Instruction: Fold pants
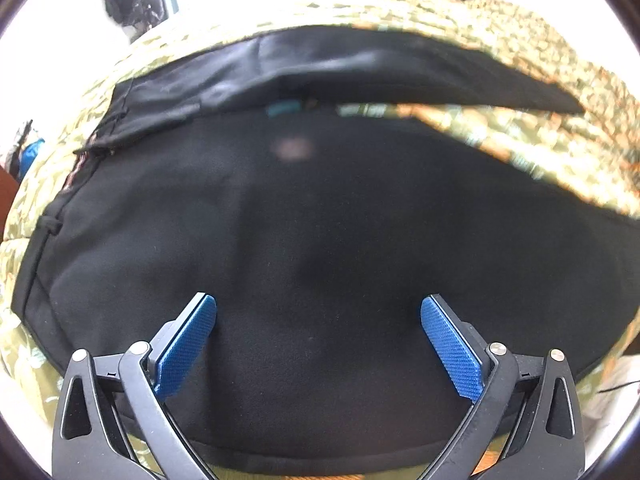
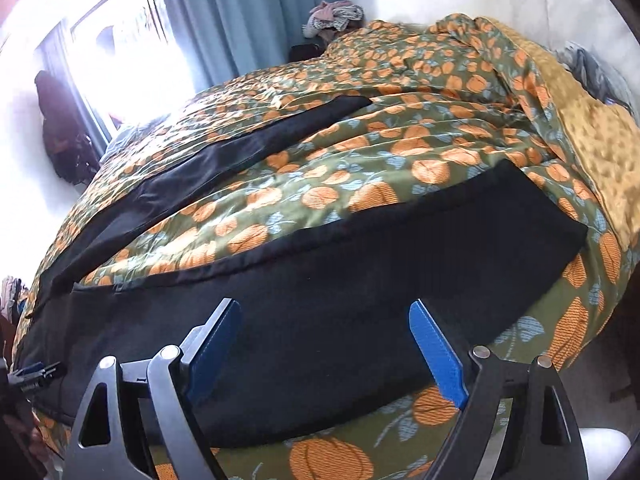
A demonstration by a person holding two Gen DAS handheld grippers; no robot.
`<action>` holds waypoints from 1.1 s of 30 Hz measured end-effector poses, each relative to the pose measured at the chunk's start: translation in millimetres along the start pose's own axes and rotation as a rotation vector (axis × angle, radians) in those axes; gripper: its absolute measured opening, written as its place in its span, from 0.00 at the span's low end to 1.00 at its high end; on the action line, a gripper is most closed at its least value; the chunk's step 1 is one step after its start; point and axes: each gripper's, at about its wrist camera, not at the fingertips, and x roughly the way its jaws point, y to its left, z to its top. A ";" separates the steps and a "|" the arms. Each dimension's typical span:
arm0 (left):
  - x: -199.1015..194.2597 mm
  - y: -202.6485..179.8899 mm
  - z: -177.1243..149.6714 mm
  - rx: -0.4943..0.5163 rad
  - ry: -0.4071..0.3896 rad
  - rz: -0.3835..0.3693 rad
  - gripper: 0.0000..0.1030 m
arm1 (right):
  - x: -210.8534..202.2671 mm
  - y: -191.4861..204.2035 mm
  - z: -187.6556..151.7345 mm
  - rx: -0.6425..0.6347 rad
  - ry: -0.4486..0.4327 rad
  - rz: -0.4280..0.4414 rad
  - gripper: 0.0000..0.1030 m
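Observation:
Black pants (image 2: pixel 360 248) lie spread on a bed, legs splayed apart: the near leg runs to the right, the far leg (image 2: pixel 208 168) stretches toward the window. In the left wrist view the waist and seat of the pants (image 1: pixel 320 220) fill the picture. My left gripper (image 1: pixel 318 320) hovers over that black cloth, open, nothing between its blue pads. My right gripper (image 2: pixel 324 328) hangs open above the near leg, with its blue pads apart and not pressing on the fabric. The left gripper's tip (image 2: pixel 36 374) shows at the left edge of the right wrist view.
The bed is covered by a green quilt with orange pumpkins (image 2: pixel 400 128), bunched up at the far right beside a yellow blanket (image 2: pixel 600 148). Blue curtains (image 2: pixel 248 12) and a bright window stand behind. A heap of clothes (image 2: pixel 336 16) lies at the headboard corner.

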 end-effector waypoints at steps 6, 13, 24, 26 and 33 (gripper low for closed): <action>-25.3 7.1 74.6 0.002 -0.157 -0.032 1.00 | 21.9 48.5 37.8 -0.091 0.020 0.140 0.84; 15.7 29.8 166.1 -0.071 -0.185 0.006 1.00 | 85.5 166.6 125.4 -0.307 0.099 0.407 0.87; 104.2 78.7 151.6 -0.222 -0.067 0.083 0.99 | 260.2 220.7 205.2 -0.397 0.336 0.388 0.87; 103.7 81.8 144.0 -0.220 -0.108 0.063 0.99 | 284.5 198.9 213.5 -0.394 0.356 0.336 0.87; 105.9 79.0 133.0 -0.216 -0.176 0.067 1.00 | 336.5 71.7 268.3 -0.285 0.338 0.158 0.87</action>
